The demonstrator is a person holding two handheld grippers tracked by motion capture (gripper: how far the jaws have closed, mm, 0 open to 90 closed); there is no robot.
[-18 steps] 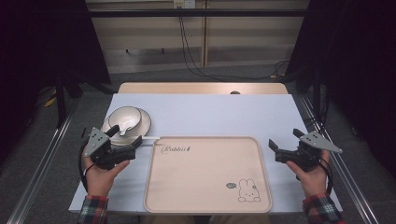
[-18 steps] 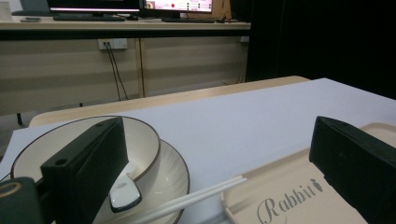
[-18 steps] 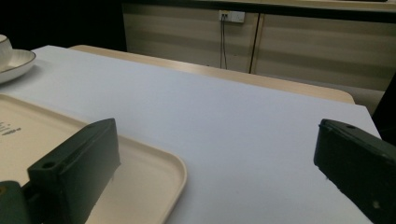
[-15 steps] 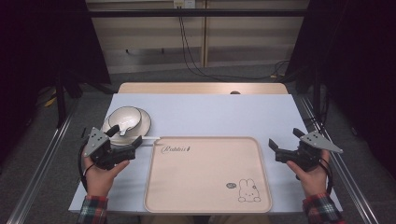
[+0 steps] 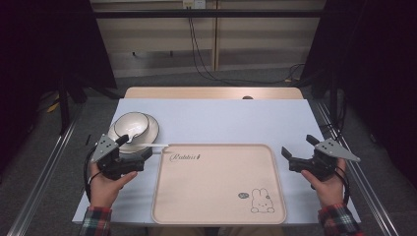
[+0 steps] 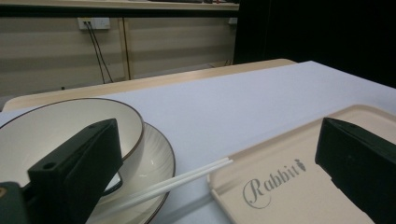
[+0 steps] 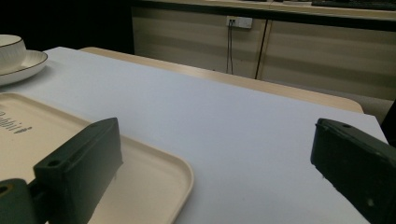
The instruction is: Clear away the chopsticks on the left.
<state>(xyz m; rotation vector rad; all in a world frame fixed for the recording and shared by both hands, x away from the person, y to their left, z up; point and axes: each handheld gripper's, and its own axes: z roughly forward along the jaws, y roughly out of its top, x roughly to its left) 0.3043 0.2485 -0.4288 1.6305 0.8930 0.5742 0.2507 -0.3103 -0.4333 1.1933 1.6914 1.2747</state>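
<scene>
Two grippers, both with jaws spread wide and nothing between them. The left gripper (image 5: 129, 158) sits at about 9 o'clock on the table, just beside the dishes: a bowl (image 5: 130, 125) stacked on a plate (image 5: 150, 131) at roughly 10 o'clock, with white chopsticks (image 5: 150, 146) resting on the plate's near rim and pointing toward 3 o'clock, tips right by the tray's corner. In the left gripper view the chopsticks (image 6: 187, 177) run between the two jaws, but farther out, not touched yet. The right gripper (image 5: 295, 160) hangs at 3 o'clock, just off the right edge of the beige tray (image 5: 216, 216) that fills the middle, with bare tabletop ahead of it.

My read: this looks like the approach step, left side lining up on the chopsticks or the plate. Next move probably needs it to ease forward and drop low, since thin sticks on a curved rim could roll away if nudged.
</scene>
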